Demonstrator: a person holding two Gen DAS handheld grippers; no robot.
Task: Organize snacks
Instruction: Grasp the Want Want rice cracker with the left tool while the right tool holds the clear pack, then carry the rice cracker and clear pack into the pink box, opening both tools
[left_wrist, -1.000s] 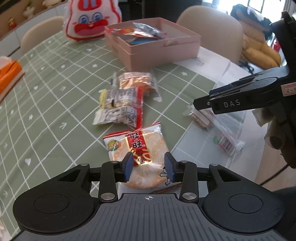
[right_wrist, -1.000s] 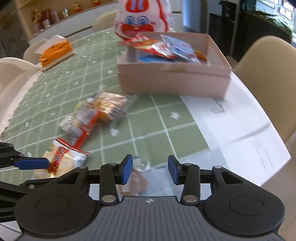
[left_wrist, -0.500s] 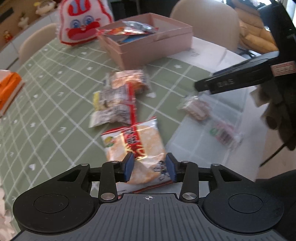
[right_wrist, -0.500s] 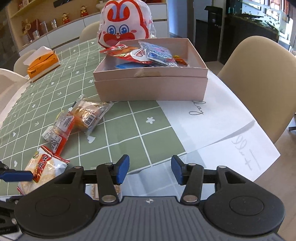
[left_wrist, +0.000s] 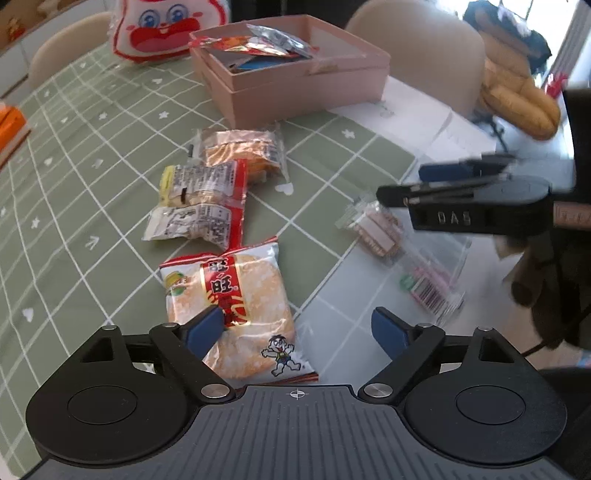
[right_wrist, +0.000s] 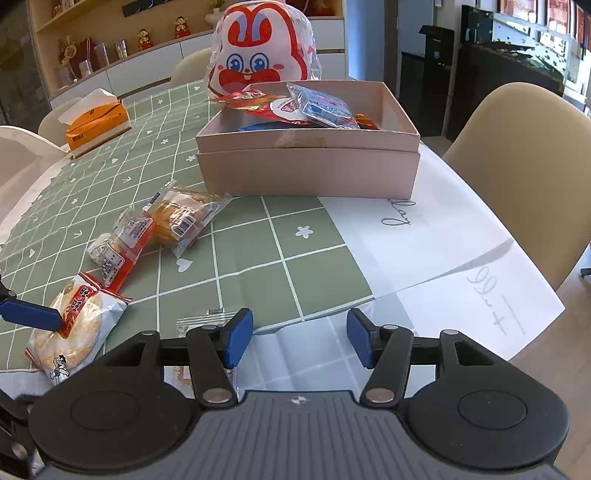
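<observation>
A pink box (left_wrist: 295, 79) (right_wrist: 306, 162) holding several snack packets stands at the far side of the green checked tablecloth. A rice cracker packet (left_wrist: 229, 295) (right_wrist: 74, 321) lies nearest me. My left gripper (left_wrist: 297, 328) is open just above its near end, the left finger over the packet. Two red-ended packets (left_wrist: 201, 201) (right_wrist: 122, 245) and a clear cake packet (left_wrist: 243, 151) (right_wrist: 181, 216) lie beyond. A clear biscuit packet (left_wrist: 376, 230) (right_wrist: 201, 325) lies to the right. My right gripper (right_wrist: 299, 339) is open and empty above it.
A rabbit-face bag (right_wrist: 262, 61) stands behind the box. An orange tissue box (right_wrist: 98, 120) sits at the far left. Beige chairs (right_wrist: 524, 155) ring the table. The table edge runs close on the right, with white paper (right_wrist: 443, 251) under glass.
My left gripper has opened wide over the rice cracker packet. My right gripper has opened a little wider and shifted slightly; the snacks stay put.
</observation>
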